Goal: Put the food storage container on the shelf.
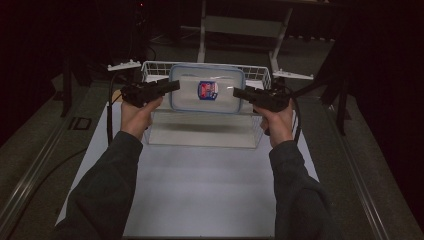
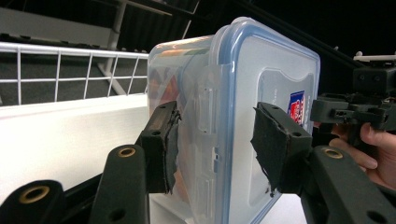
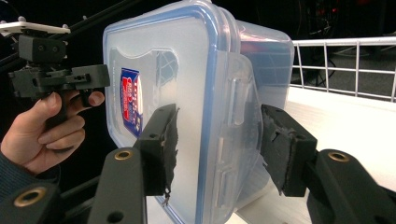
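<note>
the clear plastic food box w/ blue-rimmed snap lid point(image 1: 207, 90) hangs in the air btwn the two grippers, lid up, over the white wire basket point(image 1: 260, 77) that sits at the far edge of the white table point(image 1: 200, 190). a dark shadow lies on the basket floor below the box, so it looks lifted, not resting, though how far above the floor i can't tell

left gripper point(image 1: 172, 86) clamps the box's left short end: in the left gripper view one pad sits on the clear wall, the other on the lid face point(image 2: 275, 144), jaws spread only as wide as the box is deep. right gripper point(image 1: 239, 93) does the same on the right short end; in the right gripper view one pad point(image 3: 161, 144) lies on the lid, the other point(image 3: 280, 144) on the wall side by the lock flap. both closed on the box, nothing else held

key relation: long axis of the box runs left-right, straight from one gripper to the other, roughly parallel to the basket's long sides. box is centred btwn the hands, neither nearer. basket opening is directly below, its back rail just behind the box's far edge

judgement: the next move prob needs both hands going down together, level, keeping that axis lined up w/ the basket so the ends clear the side wires
</note>
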`<state>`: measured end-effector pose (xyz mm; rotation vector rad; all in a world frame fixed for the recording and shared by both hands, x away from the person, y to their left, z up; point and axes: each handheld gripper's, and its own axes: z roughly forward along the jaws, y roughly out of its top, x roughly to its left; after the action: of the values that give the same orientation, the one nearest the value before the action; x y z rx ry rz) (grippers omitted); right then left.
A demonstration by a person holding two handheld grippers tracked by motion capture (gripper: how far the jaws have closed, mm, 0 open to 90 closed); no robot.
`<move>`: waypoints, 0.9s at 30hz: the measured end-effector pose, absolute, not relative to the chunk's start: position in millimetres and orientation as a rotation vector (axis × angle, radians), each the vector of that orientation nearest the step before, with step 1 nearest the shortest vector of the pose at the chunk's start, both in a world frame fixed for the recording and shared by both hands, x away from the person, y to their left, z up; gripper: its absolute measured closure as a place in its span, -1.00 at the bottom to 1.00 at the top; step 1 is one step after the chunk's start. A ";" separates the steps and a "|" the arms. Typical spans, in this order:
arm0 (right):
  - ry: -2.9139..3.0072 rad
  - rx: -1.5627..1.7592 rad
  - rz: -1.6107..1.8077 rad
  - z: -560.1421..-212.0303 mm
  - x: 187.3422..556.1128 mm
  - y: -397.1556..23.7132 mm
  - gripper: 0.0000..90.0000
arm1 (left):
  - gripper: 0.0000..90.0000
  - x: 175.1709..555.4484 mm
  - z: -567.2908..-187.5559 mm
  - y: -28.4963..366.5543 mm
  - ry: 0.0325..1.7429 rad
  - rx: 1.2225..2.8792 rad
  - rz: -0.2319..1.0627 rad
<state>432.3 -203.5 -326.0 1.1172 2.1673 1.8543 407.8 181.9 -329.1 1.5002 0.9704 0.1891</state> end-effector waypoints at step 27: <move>2.143 1.223 1.787 -329.8 442.9 -198.5 -0.15 | 0.10 416.2 -337.5 168.3 1.067 1.541 0.293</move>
<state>442.9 -198.5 -329.8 1.2231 2.1430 1.7871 416.2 168.3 -337.5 1.5415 1.0670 0.2926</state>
